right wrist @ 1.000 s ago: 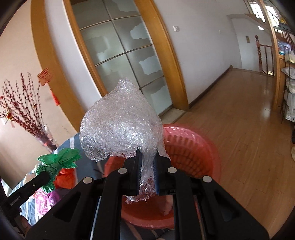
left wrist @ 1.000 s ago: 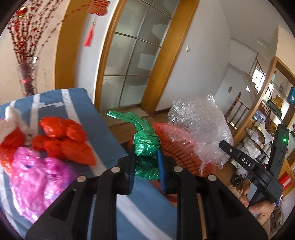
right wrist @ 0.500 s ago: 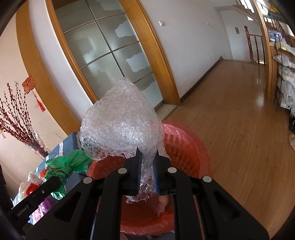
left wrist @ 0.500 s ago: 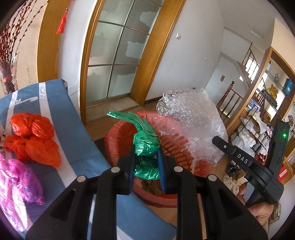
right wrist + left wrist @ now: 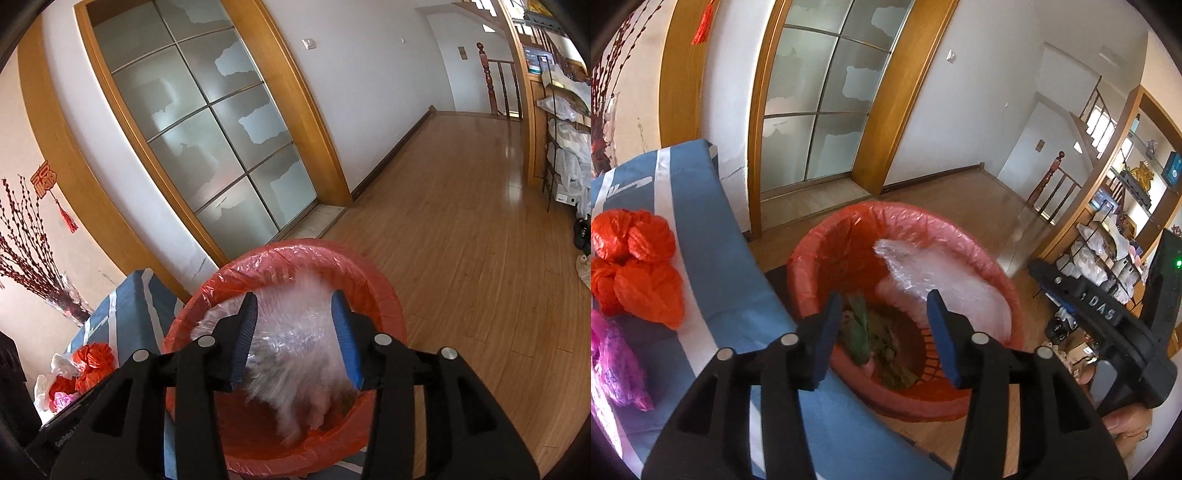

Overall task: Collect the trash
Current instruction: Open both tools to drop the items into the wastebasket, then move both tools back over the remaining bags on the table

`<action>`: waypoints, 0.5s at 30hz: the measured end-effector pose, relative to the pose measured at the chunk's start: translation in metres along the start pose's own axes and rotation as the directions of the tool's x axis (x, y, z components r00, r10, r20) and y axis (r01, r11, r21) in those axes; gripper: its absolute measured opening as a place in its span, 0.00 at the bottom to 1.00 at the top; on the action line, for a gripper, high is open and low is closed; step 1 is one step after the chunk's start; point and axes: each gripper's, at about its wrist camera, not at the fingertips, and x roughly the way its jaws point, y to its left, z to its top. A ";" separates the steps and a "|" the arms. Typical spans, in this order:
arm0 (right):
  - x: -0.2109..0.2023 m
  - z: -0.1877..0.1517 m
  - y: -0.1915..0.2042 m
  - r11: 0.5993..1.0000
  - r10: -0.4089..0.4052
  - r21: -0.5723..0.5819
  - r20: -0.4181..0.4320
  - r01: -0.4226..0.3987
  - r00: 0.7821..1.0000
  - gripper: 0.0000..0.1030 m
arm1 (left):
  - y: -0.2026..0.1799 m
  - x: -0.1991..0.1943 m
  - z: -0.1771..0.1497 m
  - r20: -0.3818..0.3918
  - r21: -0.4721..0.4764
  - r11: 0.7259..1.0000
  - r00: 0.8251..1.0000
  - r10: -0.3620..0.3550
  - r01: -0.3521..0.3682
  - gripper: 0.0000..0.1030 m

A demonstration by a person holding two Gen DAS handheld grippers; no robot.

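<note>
While both tools hang over the red bin (image 5: 960, 236), their fingers are spread wide and pinch nothing. Below the left tool (image 5: 884, 332), the green bag (image 5: 866, 332) lies crumpled at the bottom of the bin, seen between the blue pads. Beyond and to the right of that tool, the bubble wrap (image 5: 945, 273) rests against the bin's far inner wall. Under the right tool (image 5: 295, 332), the same bubble wrap (image 5: 295, 354) appears blurred, inside the bin (image 5: 384, 295) and apart from both pads. A red liner covers the bin's rim. To the left of the left tool, orange bags (image 5: 639, 266) and a pink bag (image 5: 617, 365) lie on the desk (image 5: 713, 258), which wears a blue cloth with white stripes. The bin stands on the wooden floor (image 5: 480, 221), just beside the desk's edge.
</note>
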 end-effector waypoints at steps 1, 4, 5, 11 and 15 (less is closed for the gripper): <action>0.000 0.000 0.000 1.000 -0.002 -0.001 0.001 0.002 1.000 0.43 | 0.002 -0.001 -0.002 0.000 -0.003 1.000 1.000 0.005 -0.005 0.50; -0.001 -0.001 0.001 1.000 -0.015 -0.005 0.009 0.015 1.000 0.47 | 0.008 -0.007 -0.007 0.012 -0.008 1.000 1.000 0.029 -0.029 0.55; -0.001 -0.002 0.002 1.000 -0.016 -0.007 0.008 0.016 1.000 0.48 | 0.011 -0.010 -0.009 0.018 -0.009 0.999 0.999 0.040 -0.040 0.56; -0.003 -0.005 0.009 0.999 -0.014 -0.034 0.002 0.014 1.000 0.48 | 0.030 -0.031 -0.019 0.044 -0.022 0.995 0.994 0.099 -0.098 0.62; -0.008 -0.007 0.021 0.996 -0.018 -0.087 0.016 0.020 1.000 0.48 | 0.046 -0.048 -0.023 0.057 -0.045 0.989 0.988 0.142 -0.140 0.62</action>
